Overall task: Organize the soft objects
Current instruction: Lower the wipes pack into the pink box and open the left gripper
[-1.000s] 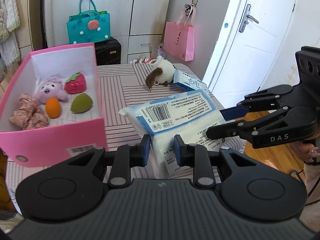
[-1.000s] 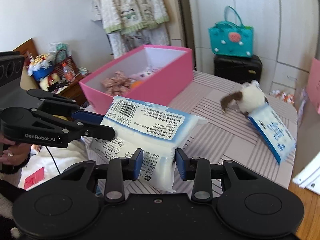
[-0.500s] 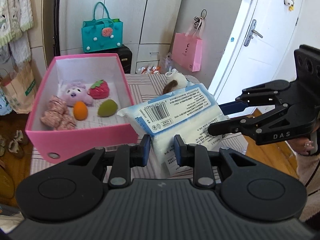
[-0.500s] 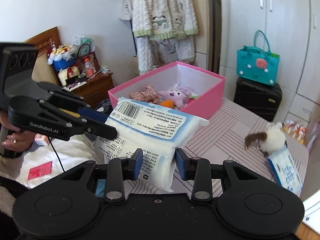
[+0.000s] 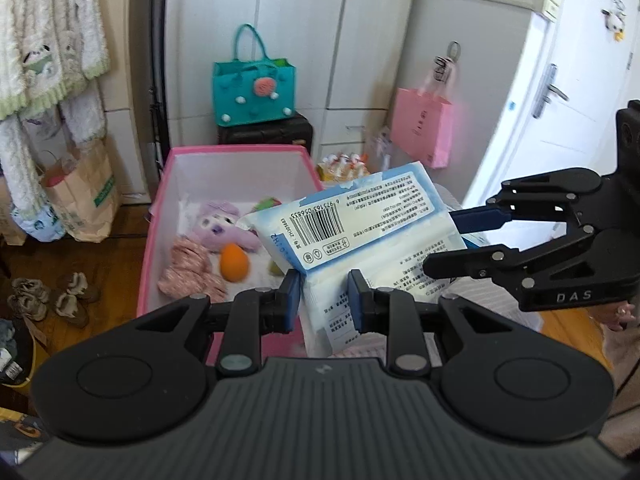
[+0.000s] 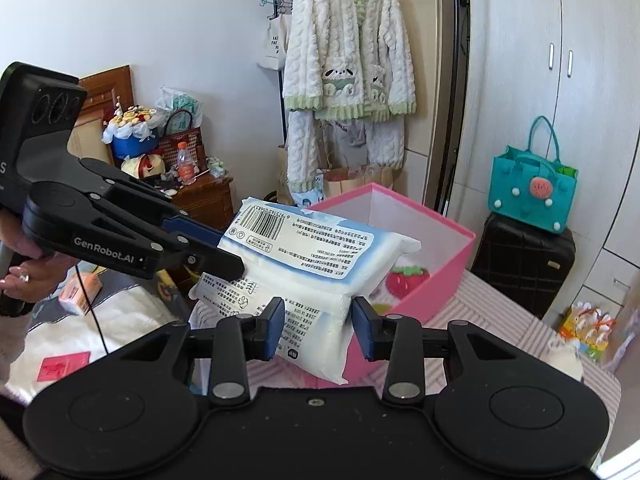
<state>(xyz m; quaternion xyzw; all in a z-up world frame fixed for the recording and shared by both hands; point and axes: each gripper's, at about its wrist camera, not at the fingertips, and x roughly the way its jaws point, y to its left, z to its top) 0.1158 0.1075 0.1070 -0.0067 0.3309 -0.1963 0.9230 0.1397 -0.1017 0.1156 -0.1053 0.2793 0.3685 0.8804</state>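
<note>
Both grippers hold one large white-and-blue tissue pack (image 5: 360,228), lifted in the air beside the open pink box (image 5: 236,152). My left gripper (image 5: 323,300) is shut on one end of the pack. My right gripper (image 6: 319,328) is shut on the other end; the pack (image 6: 316,252) tilts toward the box (image 6: 424,216). The box holds a purple plush (image 5: 222,224), an orange egg-shaped sponge (image 5: 235,262), a pink scrunchie cloth (image 5: 188,272) and a red strawberry toy (image 6: 406,284). The pack hides part of the box's inside.
The box stands on a striped table (image 6: 500,320). A white plush (image 6: 566,360) lies at the table's far right. A teal bag (image 5: 254,92) sits on a black suitcase (image 5: 266,134). A pink bag (image 5: 422,132) hangs by the white door (image 5: 560,80).
Both grippers have lifted the tissue pack higher and carried it left toward the pink box. The pack now overlaps the box's right side in the left wrist view.
</note>
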